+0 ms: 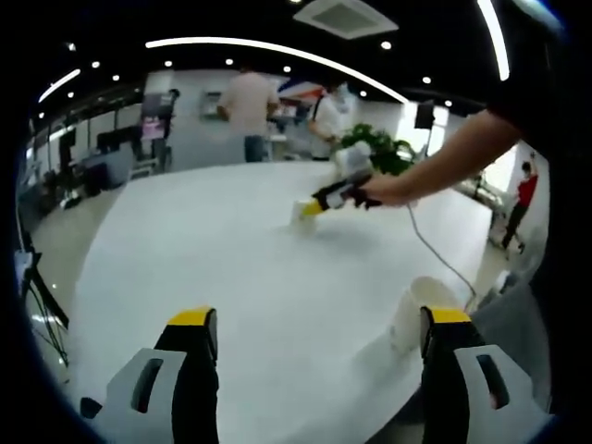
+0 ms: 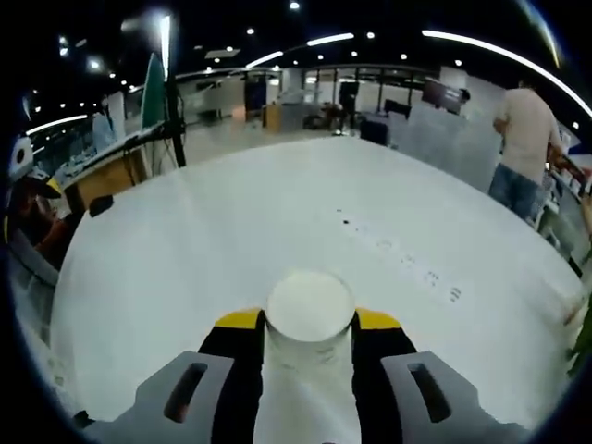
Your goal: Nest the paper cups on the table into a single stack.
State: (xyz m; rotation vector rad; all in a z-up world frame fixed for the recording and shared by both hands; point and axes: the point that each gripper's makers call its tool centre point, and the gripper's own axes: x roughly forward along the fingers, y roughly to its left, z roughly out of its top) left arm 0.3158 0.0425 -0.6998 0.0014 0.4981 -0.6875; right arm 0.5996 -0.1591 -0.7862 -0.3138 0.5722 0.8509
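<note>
A white paper cup (image 2: 310,319) sits between the yellow-tipped jaws of my right gripper (image 2: 310,326), which is shut on it, low over the white table (image 2: 231,231). In the left gripper view that same right gripper (image 1: 319,205) reaches in from the right in a person's hand, and its cup (image 1: 302,215) is at or just above the tabletop mid-table. A second white paper cup (image 1: 413,310) stands near the table's near right edge, just inside the right jaw of my left gripper (image 1: 319,324). The left gripper is open wide, with nothing between its jaws.
A thin cable (image 1: 435,254) trails across the table (image 1: 213,240) towards the near right edge. A green plant (image 1: 379,148) stands at the far side, with two people (image 1: 248,111) behind it. Small dark marks (image 2: 407,254) dot the tabletop. Another person (image 2: 523,139) stands beyond the far right edge.
</note>
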